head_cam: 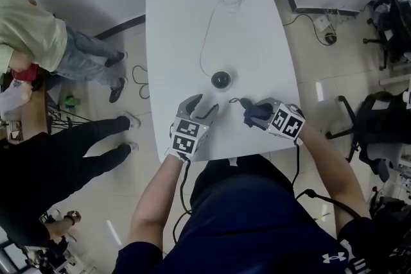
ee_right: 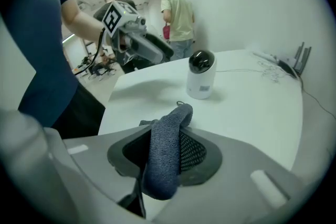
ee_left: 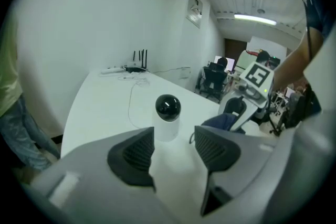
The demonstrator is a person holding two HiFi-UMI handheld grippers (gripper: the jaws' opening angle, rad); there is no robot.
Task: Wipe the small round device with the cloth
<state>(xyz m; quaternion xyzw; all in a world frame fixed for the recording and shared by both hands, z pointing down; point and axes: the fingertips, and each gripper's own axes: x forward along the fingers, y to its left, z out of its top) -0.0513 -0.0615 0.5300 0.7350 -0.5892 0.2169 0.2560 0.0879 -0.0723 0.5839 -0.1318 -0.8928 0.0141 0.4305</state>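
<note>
**A:** Entry one, the device?
**B:** Device: small and round, with a white cylinder body and a glossy black dome on top. It stands upright on the white table, toward the near end. Nothing touches it.

**A:** Cloth?
**B:** Cloth: dark blue-grey knit, bunched into a thick strip. In the head view it lies on the near side of the device and to its right, apart from it. It is clamped between the jaws of the right tool, and its free end sticks out past the tips toward the device.

**A:** So the right tool?
**B:** Closed on the cloth, angled down at the table, short of the device.

**A:** Left tool?
**B:** Left tool: jaws spread, with only bare table between them. The device stands just beyond the gap, in line with it and untouched. In the head view this tool is on the near side of the device, to its left.

**A:** Other entries?
**B:**
- Cable: thin and white, looping from beside the device toward the far end of the table.
- Router: black with its antennas up, at the far end beyond the device, with loose white leads beside it.
- Person in a pale green shirt: on the floor, well left of the device.
- Person in dark clothes: also left of the device, nearer the camera.
- Office chair: black, well right of the device.
</note>
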